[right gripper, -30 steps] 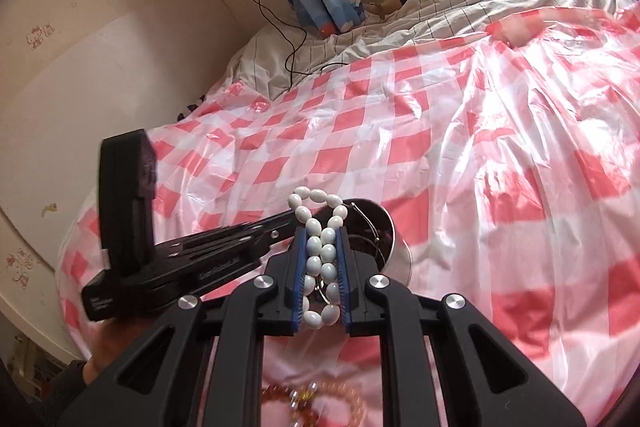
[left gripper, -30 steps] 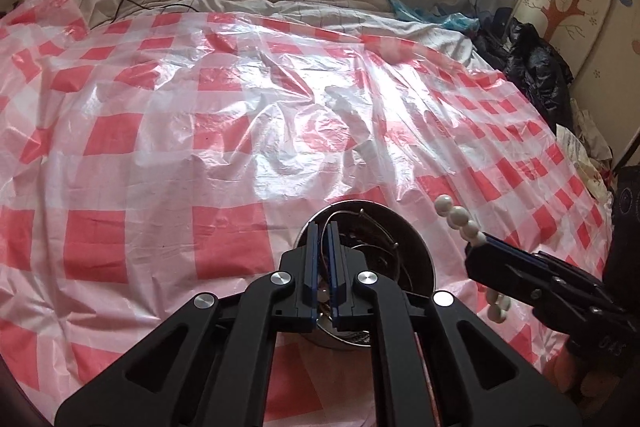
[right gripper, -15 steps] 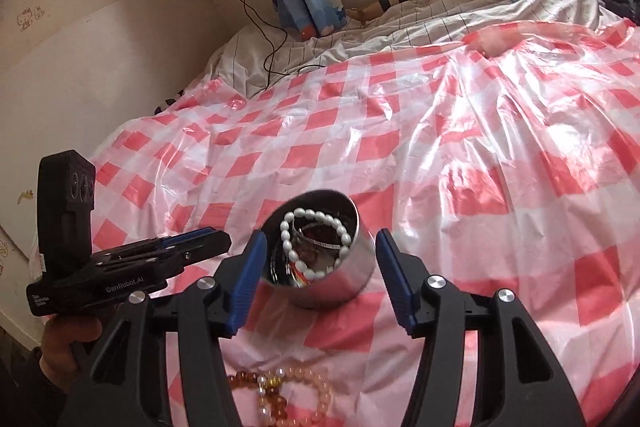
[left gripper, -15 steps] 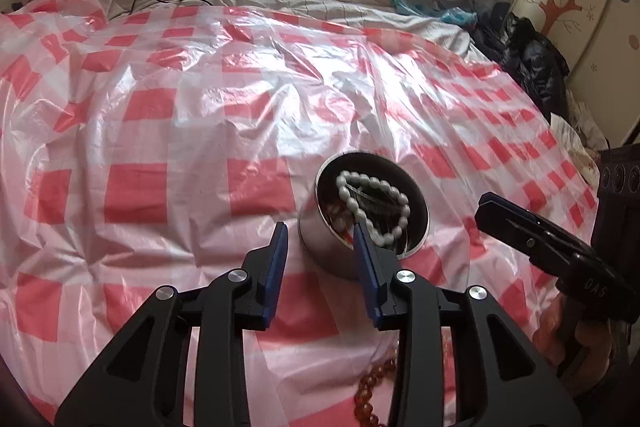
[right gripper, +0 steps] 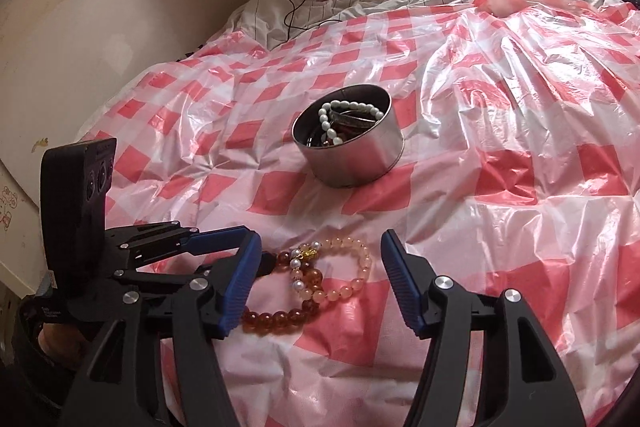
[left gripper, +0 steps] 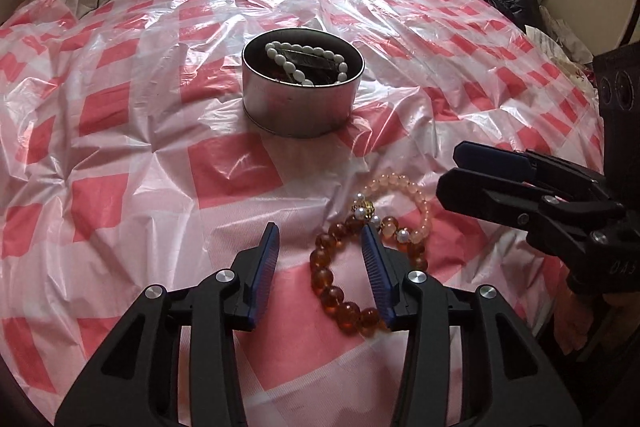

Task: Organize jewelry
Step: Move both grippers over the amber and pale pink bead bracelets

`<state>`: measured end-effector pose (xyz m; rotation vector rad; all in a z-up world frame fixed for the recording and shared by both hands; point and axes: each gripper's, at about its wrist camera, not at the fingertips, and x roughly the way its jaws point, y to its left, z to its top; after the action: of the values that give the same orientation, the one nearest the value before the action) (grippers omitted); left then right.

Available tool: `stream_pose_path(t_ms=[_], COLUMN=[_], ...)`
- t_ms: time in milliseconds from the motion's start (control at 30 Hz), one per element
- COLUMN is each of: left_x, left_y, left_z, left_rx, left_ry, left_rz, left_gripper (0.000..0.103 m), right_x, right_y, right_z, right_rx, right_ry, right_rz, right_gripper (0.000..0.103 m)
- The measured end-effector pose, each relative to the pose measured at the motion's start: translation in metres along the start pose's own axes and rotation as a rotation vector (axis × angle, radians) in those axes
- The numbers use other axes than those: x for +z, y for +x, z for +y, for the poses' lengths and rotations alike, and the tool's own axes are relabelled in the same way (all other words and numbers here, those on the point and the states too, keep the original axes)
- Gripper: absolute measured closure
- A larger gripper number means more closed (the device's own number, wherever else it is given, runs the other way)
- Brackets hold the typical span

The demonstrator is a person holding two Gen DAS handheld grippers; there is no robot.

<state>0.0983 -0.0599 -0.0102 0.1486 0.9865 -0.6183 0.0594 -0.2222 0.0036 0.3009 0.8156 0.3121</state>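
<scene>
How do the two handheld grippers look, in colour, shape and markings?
Both are matte black plastic. The left gripper has angular, cut-out finger arms with silver round screws and blue ribbed pads on its fingers. The right gripper is built the same. From the side, each body bears small white lettering, too small to read, and a tall black block with round openings stands on the left one.

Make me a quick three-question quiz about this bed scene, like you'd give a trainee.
1. True or false: the white bead bracelet lies inside the metal tin.
2. How many bracelets lie on the checked plastic sheet, outside the tin? A one, B two, C four.
3. Fill in: the left gripper and right gripper both have their jaws ____.

Key:
1. True.
2. B: the amber bracelet and the pale pink bracelet, overlapping each other.
3. Open, having just been opening; neither grips anything.
</scene>
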Motion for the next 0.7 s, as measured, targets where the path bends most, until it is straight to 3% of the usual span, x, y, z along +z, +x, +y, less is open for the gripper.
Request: stream_pose_path(t_ms=[700], left_x=[-0.008], left_y=[0.004], left_z=[-0.012], left_rx=[0.069], left_ry=[0.102], left_rz=[0.009], left_gripper=[0.052], right_x=[-0.002], right_y=[0.009], right_z=[-0.002], right_rx=[-0.007], right_ry=[0.010], right_rz=[0.017], right_gripper=[0.034])
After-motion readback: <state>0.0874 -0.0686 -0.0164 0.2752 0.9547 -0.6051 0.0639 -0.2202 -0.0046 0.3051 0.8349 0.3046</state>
